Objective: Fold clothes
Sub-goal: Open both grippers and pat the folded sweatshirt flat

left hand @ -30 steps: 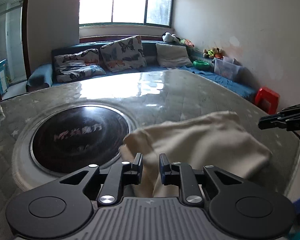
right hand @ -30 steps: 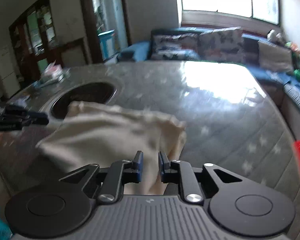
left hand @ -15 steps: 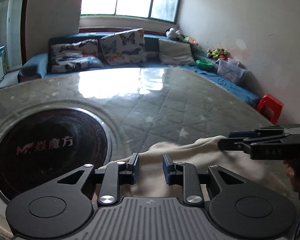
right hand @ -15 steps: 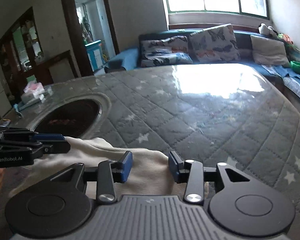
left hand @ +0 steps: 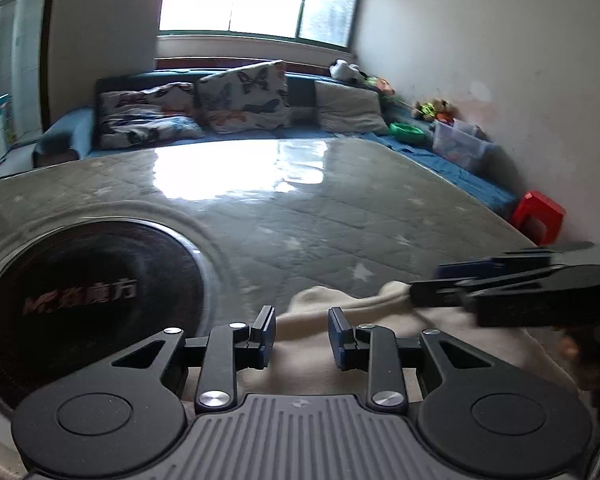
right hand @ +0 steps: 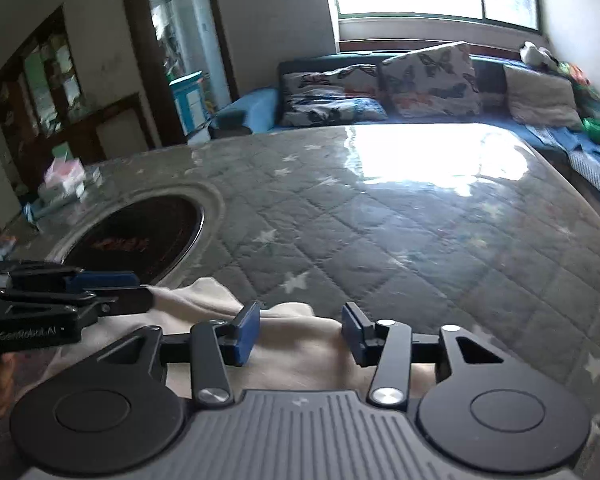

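Soft matt cream cloth [left hand: 380, 336] lies on the glossy quilted table cover [left hand: 320, 216].

The cream garment [left hand: 452, 336] is largely hidden under the left tool [left hand: 302, 338] body, and in the right wrist view its near part disappears beneath the right tool [right hand: 300, 334]. The other tool's tip [left hand: 428, 294] is motion-blurred where it meets the cloth, so contact is perhaps there. The black disc [left hand: 80, 300] in the table [left hand: 340, 220] is cut off at the frame's left edge; its lettering is unreadable.
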Demonstrator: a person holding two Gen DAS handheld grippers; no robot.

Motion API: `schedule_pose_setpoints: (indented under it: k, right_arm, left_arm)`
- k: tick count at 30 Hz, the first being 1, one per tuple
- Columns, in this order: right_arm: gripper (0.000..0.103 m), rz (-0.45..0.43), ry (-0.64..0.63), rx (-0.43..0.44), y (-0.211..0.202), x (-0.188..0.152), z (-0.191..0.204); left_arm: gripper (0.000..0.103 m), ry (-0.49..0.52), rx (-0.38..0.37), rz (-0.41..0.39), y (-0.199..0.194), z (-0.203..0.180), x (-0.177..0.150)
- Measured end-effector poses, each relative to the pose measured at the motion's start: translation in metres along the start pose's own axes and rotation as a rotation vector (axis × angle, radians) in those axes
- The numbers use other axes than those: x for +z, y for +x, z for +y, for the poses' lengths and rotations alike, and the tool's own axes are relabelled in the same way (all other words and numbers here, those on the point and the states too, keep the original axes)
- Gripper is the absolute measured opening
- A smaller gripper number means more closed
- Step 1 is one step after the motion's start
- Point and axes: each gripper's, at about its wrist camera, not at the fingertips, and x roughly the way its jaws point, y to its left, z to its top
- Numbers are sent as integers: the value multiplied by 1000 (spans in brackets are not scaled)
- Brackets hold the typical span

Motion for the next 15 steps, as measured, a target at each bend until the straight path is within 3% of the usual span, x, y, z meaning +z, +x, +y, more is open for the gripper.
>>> schedule_pose_setpoints:
  k: [5,15]
  right_arm:
    - [51,27,-35,-10,10,-2,11]
    - [54,-3,-149,22,-6,-11,35]
  left_arm:
    - [41,11,35,18,10,4,-2]
    - [41,8,73,8,-6,18,-8]
